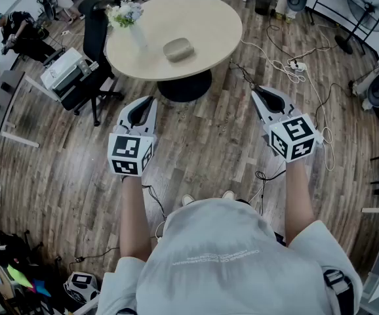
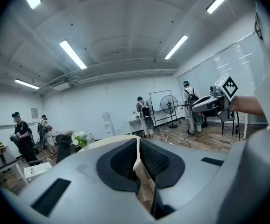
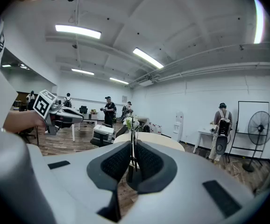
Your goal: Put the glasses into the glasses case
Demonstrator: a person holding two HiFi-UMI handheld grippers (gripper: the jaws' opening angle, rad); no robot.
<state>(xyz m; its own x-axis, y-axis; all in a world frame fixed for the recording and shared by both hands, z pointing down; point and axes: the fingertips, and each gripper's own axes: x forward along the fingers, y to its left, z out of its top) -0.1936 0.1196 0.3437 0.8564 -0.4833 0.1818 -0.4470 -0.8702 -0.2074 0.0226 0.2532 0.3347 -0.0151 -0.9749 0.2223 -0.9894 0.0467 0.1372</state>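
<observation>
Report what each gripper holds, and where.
Nothing is held: left gripper and right gripper are shut and empty; the glasses case lies on the table.

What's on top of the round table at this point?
On the round table sit a closed glasses case and a vase of flowers. No glasses show on the tabletop. Whether any lie inside the case cannot be seen, because its lid covers the interior.

Wood-plank floor (image 1: 202,149), round pale table (image 1: 202,18), white walls (image 2: 102,97), ceiling strip lights (image 2: 73,54) — a standing fan (image 3: 259,125) beyond.
</observation>
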